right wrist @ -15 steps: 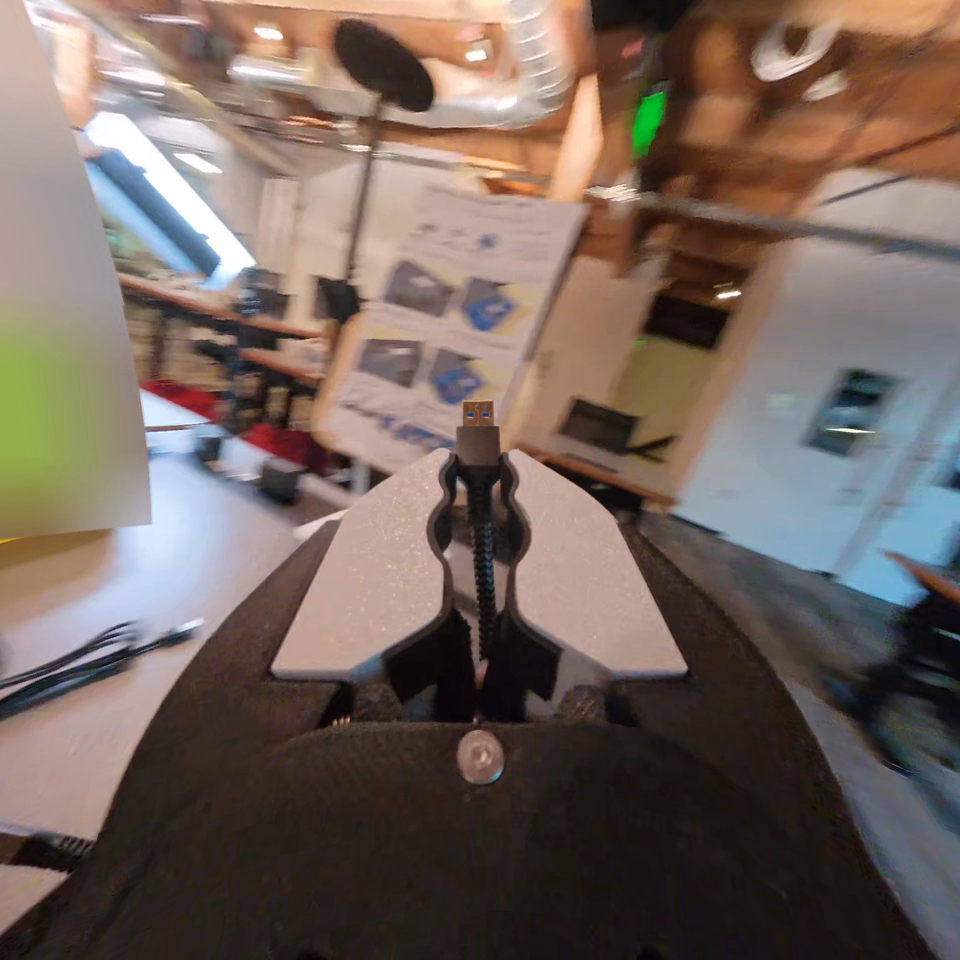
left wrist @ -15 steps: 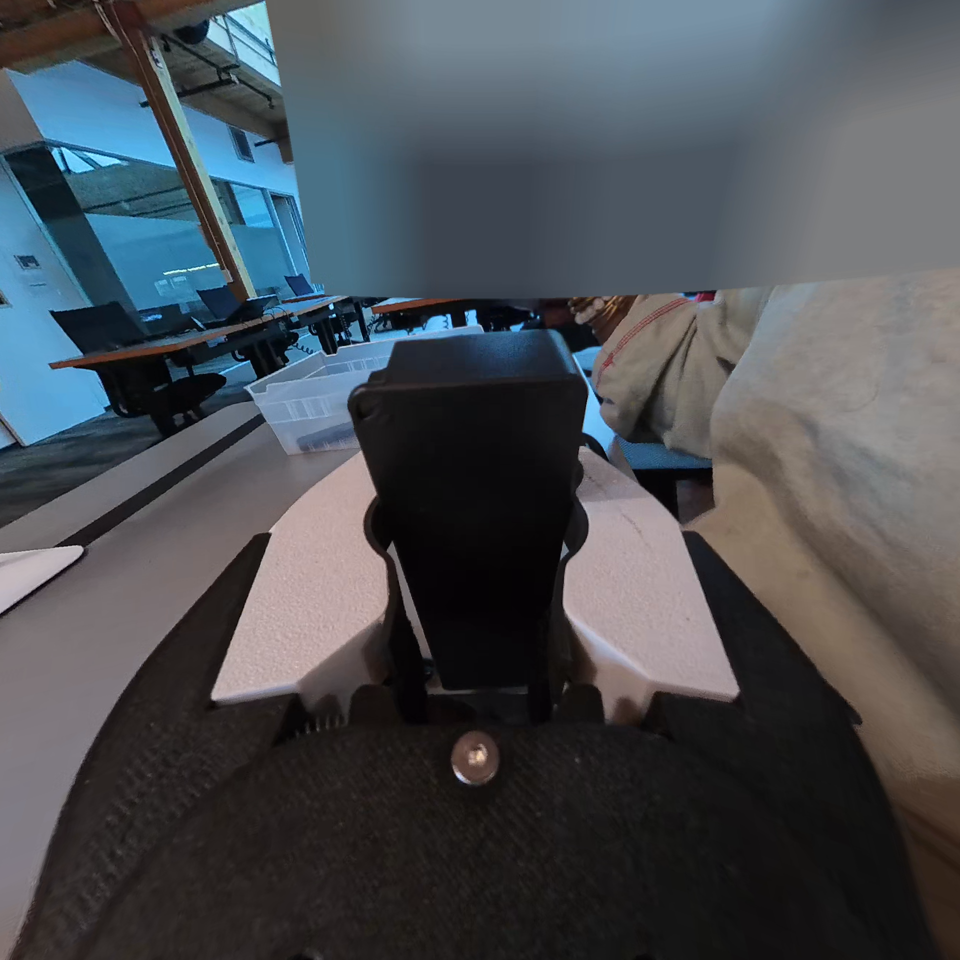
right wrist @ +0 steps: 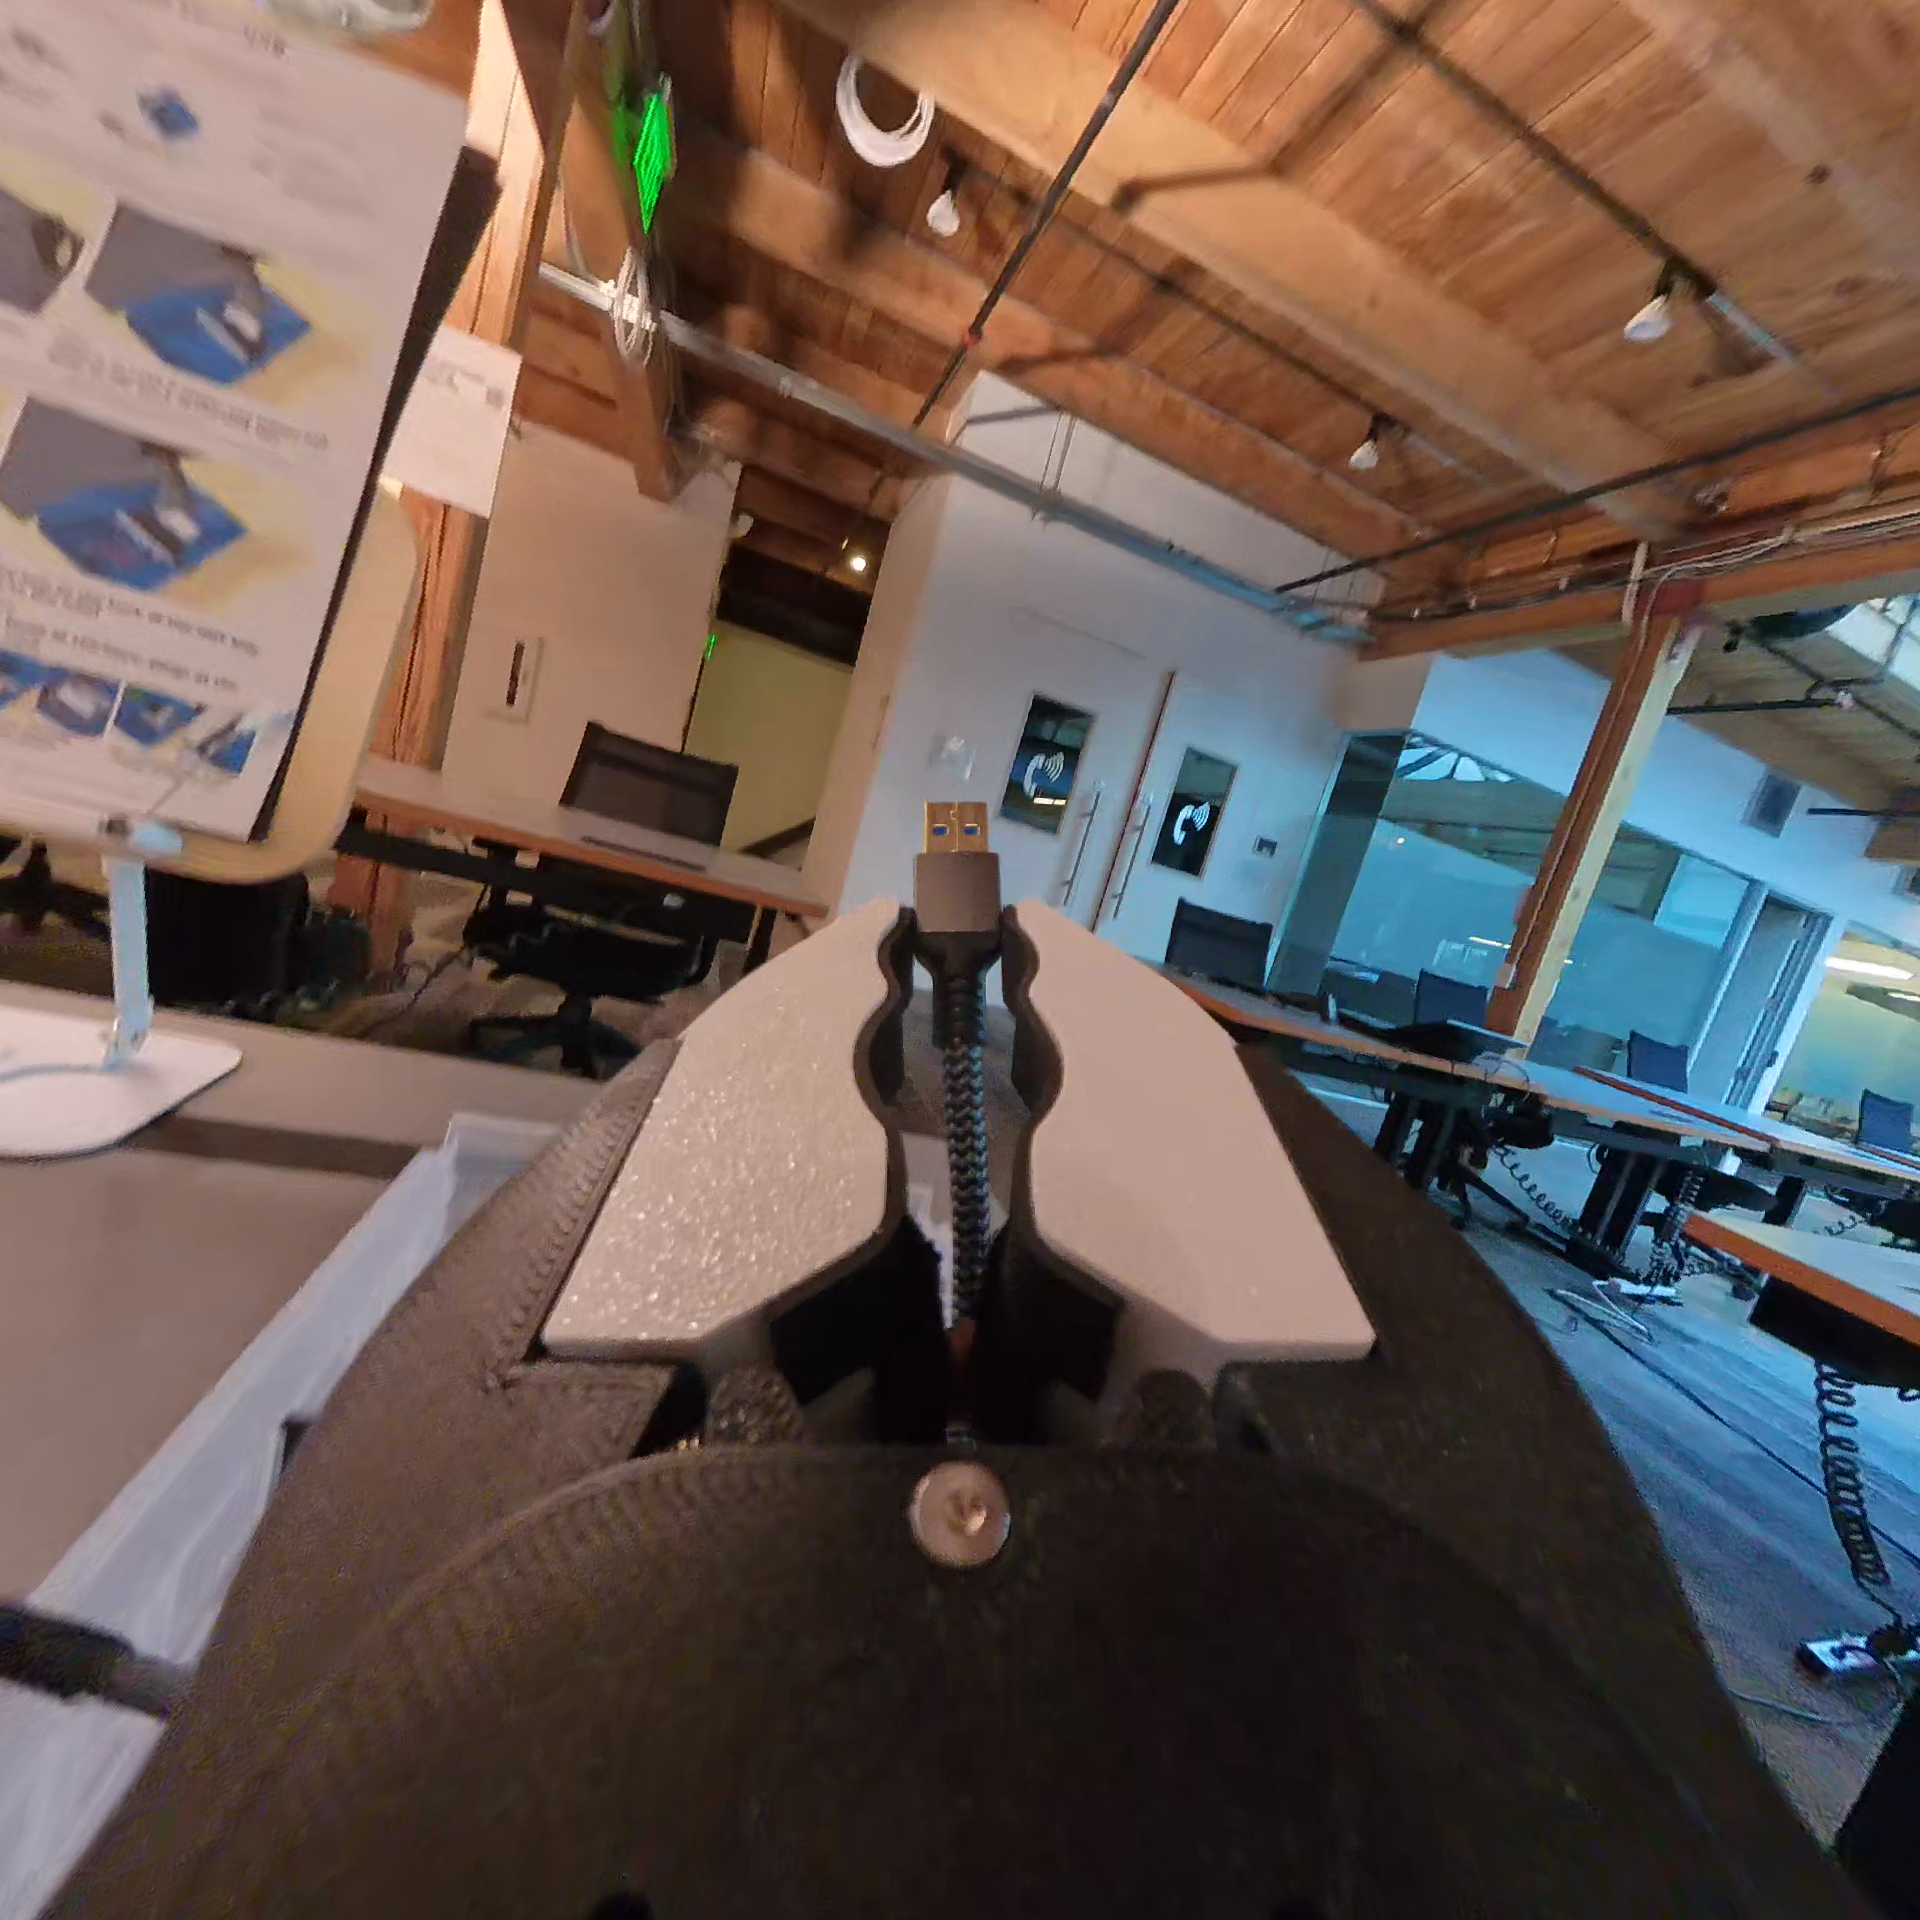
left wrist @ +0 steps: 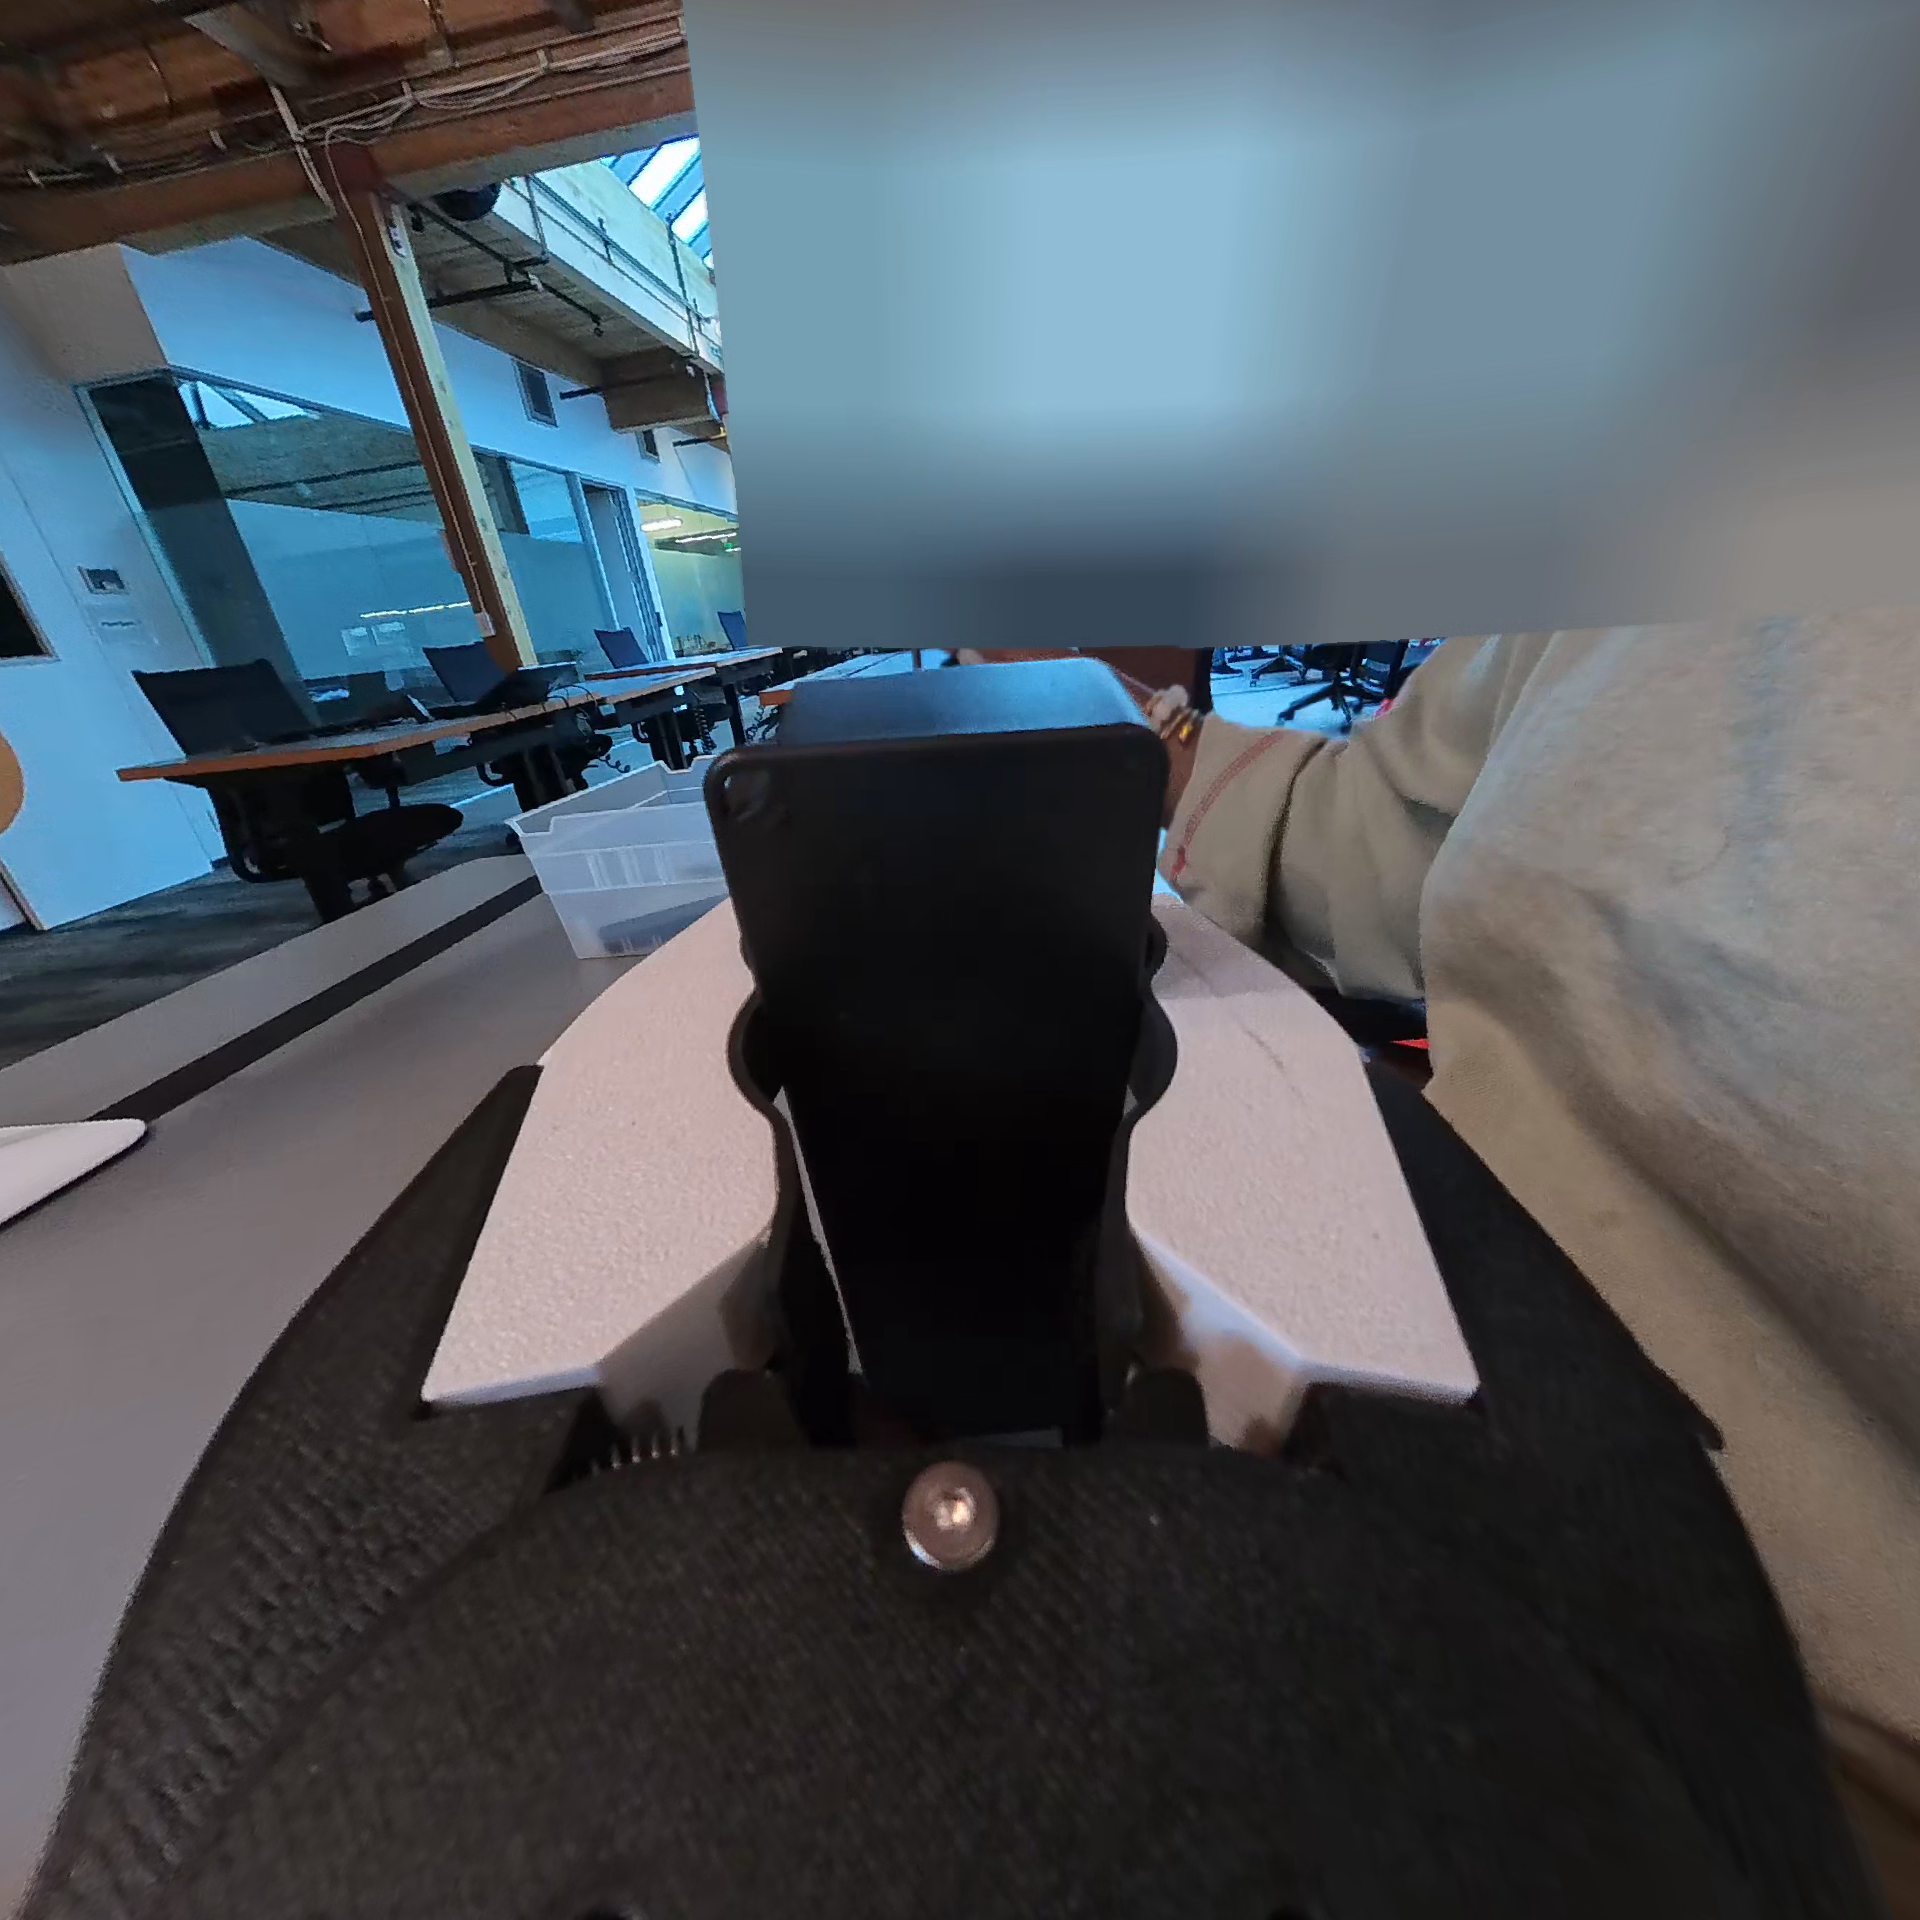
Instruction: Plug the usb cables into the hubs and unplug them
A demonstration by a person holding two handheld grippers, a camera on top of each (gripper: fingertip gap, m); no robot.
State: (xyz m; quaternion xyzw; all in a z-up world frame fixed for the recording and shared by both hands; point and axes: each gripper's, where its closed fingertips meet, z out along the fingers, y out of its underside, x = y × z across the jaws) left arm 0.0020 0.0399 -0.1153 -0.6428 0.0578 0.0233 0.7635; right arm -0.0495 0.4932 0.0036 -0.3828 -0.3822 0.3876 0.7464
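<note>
The left tool clamps a black rectangular plastic hub; the right tool grips a black braided usb cable behind its plug.

1. The right gripper clamped a braided USB cable, plug pointing up past its fingers.
2. A white bin sat on the bench at lower left.

Hub ports face away, unseen; braided cable vanishes between the right claw's fingers; poster blurred, edge-cropped.
</note>
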